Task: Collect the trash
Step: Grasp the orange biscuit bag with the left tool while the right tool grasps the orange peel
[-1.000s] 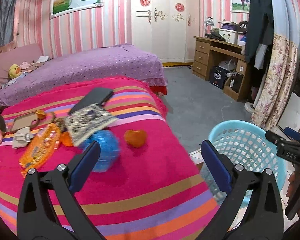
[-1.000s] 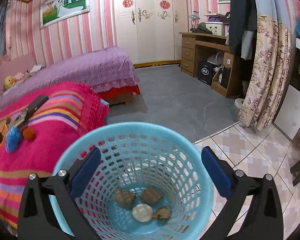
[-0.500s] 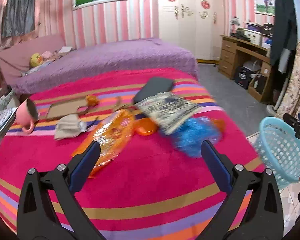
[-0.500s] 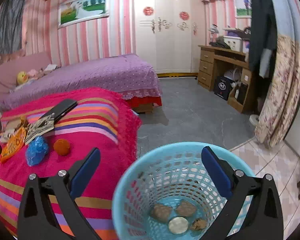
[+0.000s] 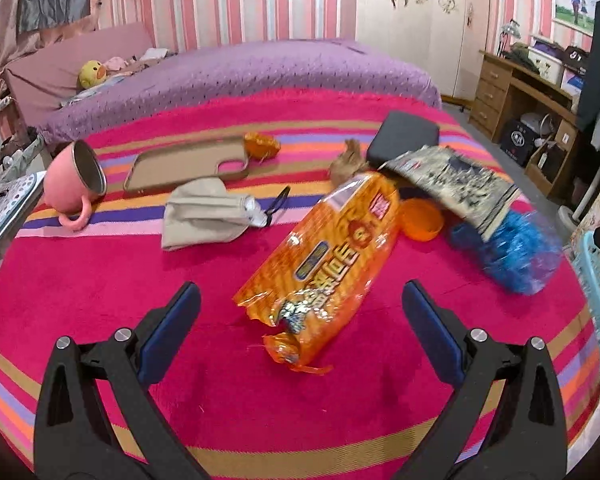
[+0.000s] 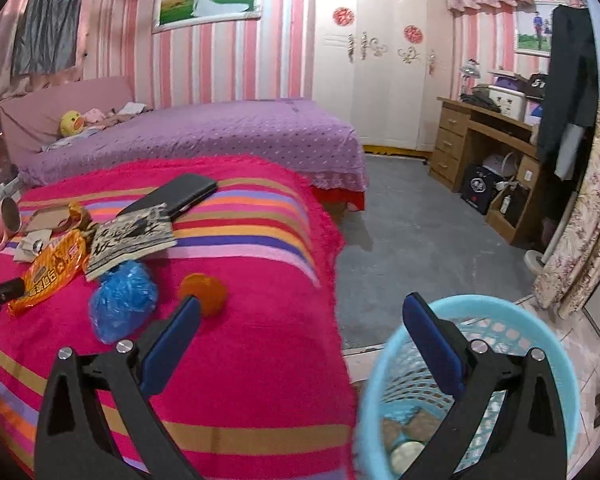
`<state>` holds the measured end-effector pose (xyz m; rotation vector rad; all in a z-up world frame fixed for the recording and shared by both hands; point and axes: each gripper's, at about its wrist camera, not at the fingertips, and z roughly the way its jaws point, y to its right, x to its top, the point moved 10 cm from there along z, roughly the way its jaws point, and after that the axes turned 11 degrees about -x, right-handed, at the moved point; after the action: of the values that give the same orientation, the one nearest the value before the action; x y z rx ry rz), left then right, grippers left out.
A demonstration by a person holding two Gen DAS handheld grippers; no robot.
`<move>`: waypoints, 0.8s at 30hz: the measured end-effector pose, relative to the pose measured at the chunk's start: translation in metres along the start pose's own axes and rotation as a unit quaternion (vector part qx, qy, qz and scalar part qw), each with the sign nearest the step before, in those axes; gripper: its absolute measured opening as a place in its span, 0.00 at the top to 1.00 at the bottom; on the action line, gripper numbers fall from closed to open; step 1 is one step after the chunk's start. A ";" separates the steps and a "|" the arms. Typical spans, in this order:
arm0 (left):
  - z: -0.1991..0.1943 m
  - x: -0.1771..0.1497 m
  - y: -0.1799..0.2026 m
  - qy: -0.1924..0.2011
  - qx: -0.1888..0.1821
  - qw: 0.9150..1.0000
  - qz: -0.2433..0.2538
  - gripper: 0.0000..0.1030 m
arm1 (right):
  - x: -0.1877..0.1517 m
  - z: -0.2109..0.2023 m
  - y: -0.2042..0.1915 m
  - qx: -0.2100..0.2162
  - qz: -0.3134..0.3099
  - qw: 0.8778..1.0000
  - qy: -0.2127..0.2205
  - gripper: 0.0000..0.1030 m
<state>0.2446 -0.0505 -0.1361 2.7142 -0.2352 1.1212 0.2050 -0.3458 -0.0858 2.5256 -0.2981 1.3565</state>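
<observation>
An orange snack wrapper (image 5: pixel 324 256) lies on the pink striped blanket (image 5: pixel 100 280), straight ahead of my open, empty left gripper (image 5: pixel 300 332). A crumpled blue plastic bag (image 5: pixel 508 252) and an orange peel (image 5: pixel 420 220) lie to its right, with a small orange wrapper (image 5: pixel 262 145) farther back. My right gripper (image 6: pixel 300 336) is open and empty, over the bed edge beside the blue laundry-style trash basket (image 6: pixel 500 320), which holds a few scraps (image 6: pixel 408 428). The blue bag (image 6: pixel 122 300) and an orange peel (image 6: pixel 204 288) lie left of it.
On the blanket lie a pink mug (image 5: pixel 74 184), a tan phone case (image 5: pixel 188 162), a folded beige cloth (image 5: pixel 204 212), a printed booklet (image 5: pixel 448 180) and a black case (image 5: pixel 404 138). A purple bed (image 6: pixel 204 132), a wooden desk (image 6: pixel 484 136) and grey floor (image 6: pixel 420 240) lie beyond.
My left gripper swung left from the basket side to face the orange wrapper. My right gripper turned left, away from directly above the basket towards the bed.
</observation>
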 end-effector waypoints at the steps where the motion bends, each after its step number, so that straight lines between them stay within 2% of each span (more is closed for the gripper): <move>1: 0.002 0.000 -0.001 -0.002 0.003 1.000 0.002 0.06 | -0.001 0.004 -0.007 0.002 -0.009 1.000 -0.005 0.05; 7: 0.024 -0.004 -0.008 -0.033 -0.002 0.999 -0.013 0.08 | -0.005 0.016 -0.035 0.011 -0.041 0.999 -0.021 0.05; 9: 0.035 -0.009 -0.008 -0.055 -0.010 0.998 -0.020 0.21 | -0.005 0.019 -0.038 0.009 -0.043 0.999 -0.025 0.05; 10: 0.037 -0.008 -0.008 -0.055 -0.009 0.998 -0.018 0.21 | -0.006 0.020 -0.037 0.009 -0.041 0.999 -0.027 0.05; 12: 0.036 -0.006 -0.003 -0.049 -0.016 0.999 -0.012 0.40 | -0.005 0.022 -0.036 0.011 -0.036 0.999 -0.030 0.05; 16: 0.031 -0.007 0.004 -0.038 -0.018 0.999 0.002 0.62 | -0.008 0.023 -0.040 0.017 -0.040 0.998 -0.037 0.05; 18: 0.027 -0.006 0.004 -0.032 -0.024 0.999 -0.001 0.85 | -0.008 0.023 -0.042 0.019 -0.045 0.998 -0.038 0.05; 19: 0.026 -0.006 0.003 -0.030 -0.029 0.999 -0.003 0.90 | -0.008 0.023 -0.043 0.020 -0.047 0.998 -0.038 0.05; 20: 0.024 -0.006 0.001 -0.028 -0.033 0.999 -0.006 1.00 | -0.008 0.023 -0.044 0.021 -0.049 0.998 -0.038 0.05; 24: 0.013 -0.004 -0.013 -0.017 -0.040 0.999 -0.030 1.00 | -0.011 0.022 -0.047 0.026 -0.053 0.997 -0.041 0.05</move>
<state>0.2537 -0.0411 -0.1495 2.6529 -0.1983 1.0286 0.2306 -0.3081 -0.1127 2.6037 -0.1441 1.2373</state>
